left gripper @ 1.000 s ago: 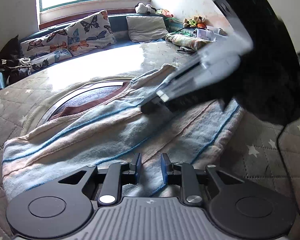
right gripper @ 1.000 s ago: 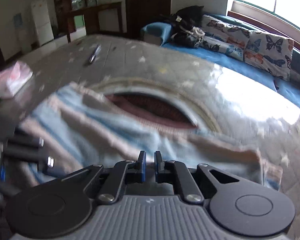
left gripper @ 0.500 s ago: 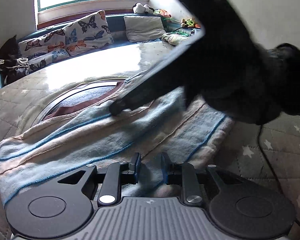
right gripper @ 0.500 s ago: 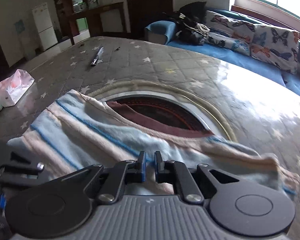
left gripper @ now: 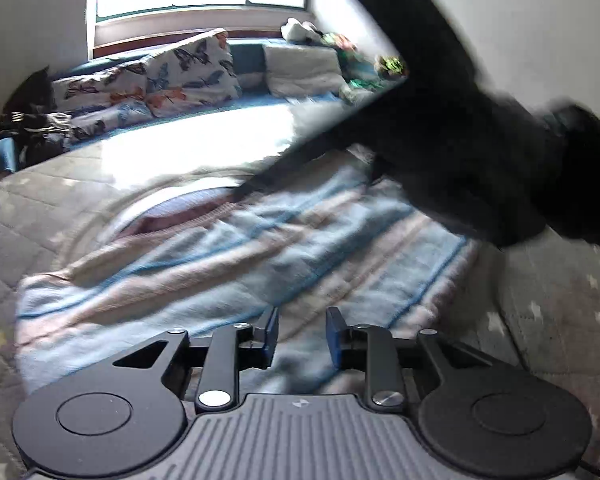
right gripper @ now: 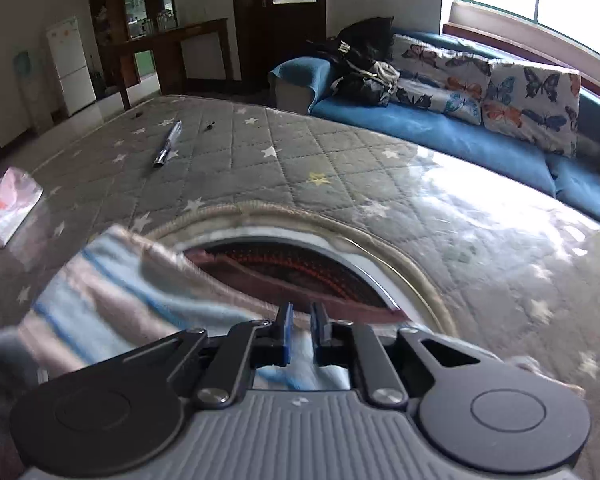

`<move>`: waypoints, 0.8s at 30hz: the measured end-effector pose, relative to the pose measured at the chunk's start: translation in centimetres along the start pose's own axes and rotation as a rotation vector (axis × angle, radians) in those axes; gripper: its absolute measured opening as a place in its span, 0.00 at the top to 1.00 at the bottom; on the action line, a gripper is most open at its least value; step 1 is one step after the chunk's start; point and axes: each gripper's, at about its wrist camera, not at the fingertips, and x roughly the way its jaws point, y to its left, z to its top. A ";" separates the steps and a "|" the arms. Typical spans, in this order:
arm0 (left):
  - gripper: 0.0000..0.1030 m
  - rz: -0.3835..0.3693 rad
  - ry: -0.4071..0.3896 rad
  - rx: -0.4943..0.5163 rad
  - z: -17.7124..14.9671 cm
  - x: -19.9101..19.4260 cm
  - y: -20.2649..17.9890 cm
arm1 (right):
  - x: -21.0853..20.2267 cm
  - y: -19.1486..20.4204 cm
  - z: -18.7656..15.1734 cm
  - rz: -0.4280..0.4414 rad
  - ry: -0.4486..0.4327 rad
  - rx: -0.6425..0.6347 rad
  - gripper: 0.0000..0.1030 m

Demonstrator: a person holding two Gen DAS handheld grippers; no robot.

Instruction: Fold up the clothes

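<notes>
A light blue and pink striped knit garment [left gripper: 236,264] lies bunched on the grey star-quilted mattress [right gripper: 284,148]. A dark red piece [right gripper: 300,280] shows at its far edge inside a round pattern. My left gripper [left gripper: 302,330] hovers low over the garment's near edge with its fingers a little apart, nothing between them. My right gripper [right gripper: 300,330] is over the garment's [right gripper: 112,292] opposite edge, its pads nearly together with a narrow gap; striped cloth shows below them. In the left wrist view the right gripper is a dark blurred shape [left gripper: 440,120] above the garment.
A pen [right gripper: 166,148] lies on the mattress at the far left. A white plastic bag [right gripper: 4,208] sits at the left edge. A blue sofa [right gripper: 440,136] with butterfly cushions [right gripper: 528,100] and a black bag [right gripper: 364,68] runs behind the mattress.
The right gripper has swept further toward the far edge of the garment. The garment has shifted and bunched more. The left gripper stays over the near edge, fingers slightly apart.
</notes>
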 end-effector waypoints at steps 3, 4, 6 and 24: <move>0.63 0.066 -0.014 -0.035 0.1 -0.6 1.5 | -2.2 -0.1 -2.0 -0.027 -0.001 -0.021 0.89; 0.62 0.084 -0.011 -0.052 0.0 -0.7 2.1 | -2.6 -0.3 -2.8 -0.037 0.003 -0.017 0.89; 0.55 0.115 -0.005 -0.082 -0.3 -1.0 3.0 | -3.6 -0.7 -4.3 -0.057 0.011 -0.009 0.88; 0.51 0.235 0.000 -0.147 -3.0 -4.4 4.8 | -10.0 -4.4 -12.3 -0.183 0.004 0.136 0.82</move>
